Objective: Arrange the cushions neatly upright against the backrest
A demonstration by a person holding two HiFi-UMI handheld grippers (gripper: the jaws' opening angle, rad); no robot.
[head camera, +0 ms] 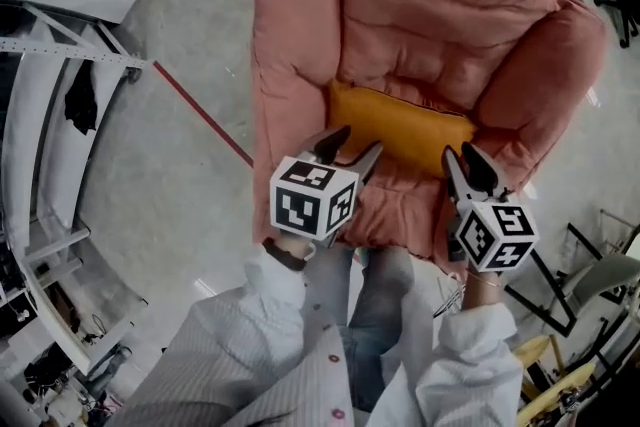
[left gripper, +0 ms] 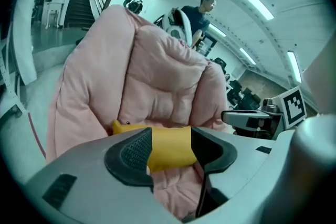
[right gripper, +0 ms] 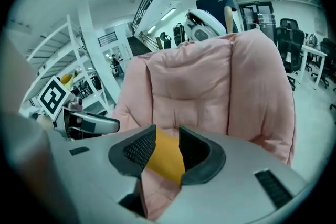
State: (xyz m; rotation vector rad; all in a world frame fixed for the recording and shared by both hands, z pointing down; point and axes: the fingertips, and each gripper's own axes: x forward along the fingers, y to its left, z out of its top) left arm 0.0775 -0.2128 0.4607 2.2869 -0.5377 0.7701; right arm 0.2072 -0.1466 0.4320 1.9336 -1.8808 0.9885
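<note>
An orange cushion [head camera: 400,120] lies across the seat of the pink padded armchair [head camera: 420,5], its long side against the foot of the backrest. My left gripper [head camera: 357,145] hovers open at the cushion's left end. My right gripper [head camera: 460,155] hovers open at its right end. In the left gripper view the cushion [left gripper: 168,147] shows through the gap of the left gripper [left gripper: 171,136], beyond the bare pads. In the right gripper view the cushion's end [right gripper: 165,157] fills the narrower gap of the right gripper [right gripper: 167,136], and the ribbed pad faces stay uncovered.
A red line [head camera: 200,110] runs over the grey floor left of the chair. White racks [head camera: 60,65] stand at the far left and yellow-framed chairs [head camera: 550,365] at the lower right. A person [left gripper: 197,16] stands behind the armchair. My knees [head camera: 375,315] are close to the seat front.
</note>
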